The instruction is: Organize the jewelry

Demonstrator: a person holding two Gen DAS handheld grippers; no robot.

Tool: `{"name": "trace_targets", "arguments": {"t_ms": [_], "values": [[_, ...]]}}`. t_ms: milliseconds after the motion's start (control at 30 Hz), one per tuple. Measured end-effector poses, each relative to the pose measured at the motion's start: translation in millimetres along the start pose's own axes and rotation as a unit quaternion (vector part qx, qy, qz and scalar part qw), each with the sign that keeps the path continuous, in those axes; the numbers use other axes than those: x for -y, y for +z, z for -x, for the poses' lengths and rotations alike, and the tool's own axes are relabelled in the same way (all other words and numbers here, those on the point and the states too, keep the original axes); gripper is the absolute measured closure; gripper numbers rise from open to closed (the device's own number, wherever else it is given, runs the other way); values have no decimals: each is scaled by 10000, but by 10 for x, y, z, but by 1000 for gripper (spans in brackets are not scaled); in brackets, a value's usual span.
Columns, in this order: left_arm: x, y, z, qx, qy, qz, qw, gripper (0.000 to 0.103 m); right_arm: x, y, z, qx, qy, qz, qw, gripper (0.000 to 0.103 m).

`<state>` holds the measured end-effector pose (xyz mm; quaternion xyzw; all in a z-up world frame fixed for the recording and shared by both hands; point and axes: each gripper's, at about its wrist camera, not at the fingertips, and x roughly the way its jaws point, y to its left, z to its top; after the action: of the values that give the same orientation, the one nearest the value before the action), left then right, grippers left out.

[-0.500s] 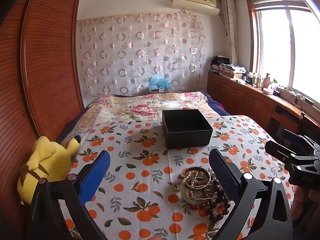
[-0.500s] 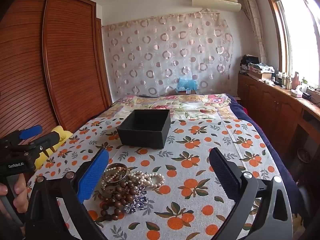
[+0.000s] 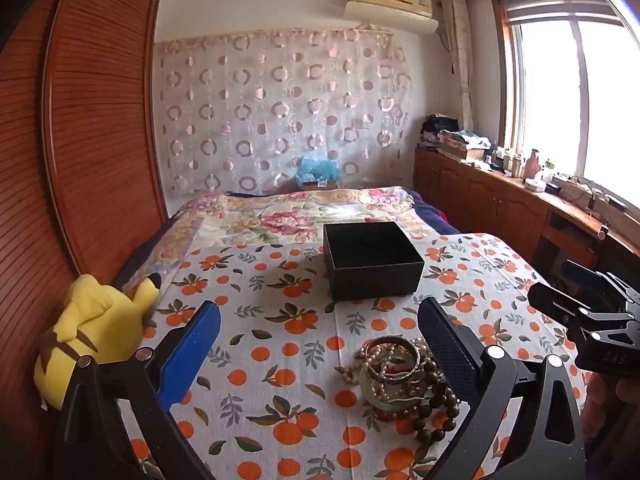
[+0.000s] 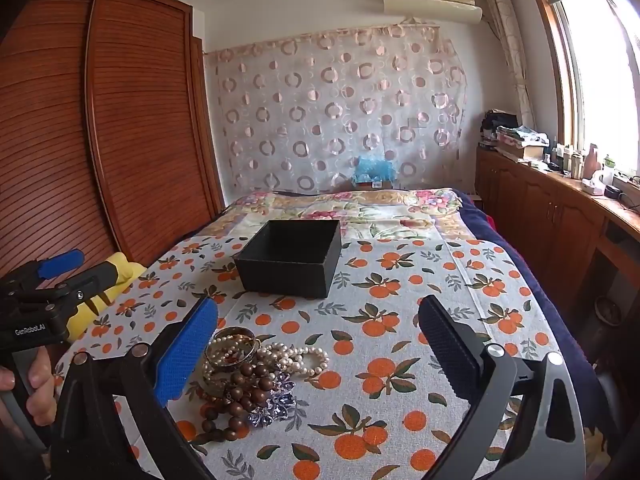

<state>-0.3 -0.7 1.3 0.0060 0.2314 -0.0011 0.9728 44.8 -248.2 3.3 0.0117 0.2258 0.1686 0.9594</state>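
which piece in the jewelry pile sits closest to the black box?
The gold bangle, at the far end of the pile toward the black box. The white pearl strand, brown wooden beads and purple brooch lie nearer the camera.

**Jewelry heap and open box on the bed**

The right gripper (image 4: 318,344) hovers over the orange-print cloth (image 4: 400,320), fingers (image 4: 188,352) spread wide with nothing between them. The jewelry pile (image 4: 252,372) lies at 7 o'clock, just beside the blue pad. The black box (image 4: 290,258) sits open at 12 o'clock. The left gripper (image 4: 44,292) shows at 9 o'clock.
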Motion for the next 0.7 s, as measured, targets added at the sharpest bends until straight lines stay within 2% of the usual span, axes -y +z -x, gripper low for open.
{"name": "trace_targets", "arguments": {"t_ms": [700], "values": [[-20, 50, 32, 43, -5, 31, 10000, 8, -15, 0, -11, -8, -3, -5, 10000, 2]]}}
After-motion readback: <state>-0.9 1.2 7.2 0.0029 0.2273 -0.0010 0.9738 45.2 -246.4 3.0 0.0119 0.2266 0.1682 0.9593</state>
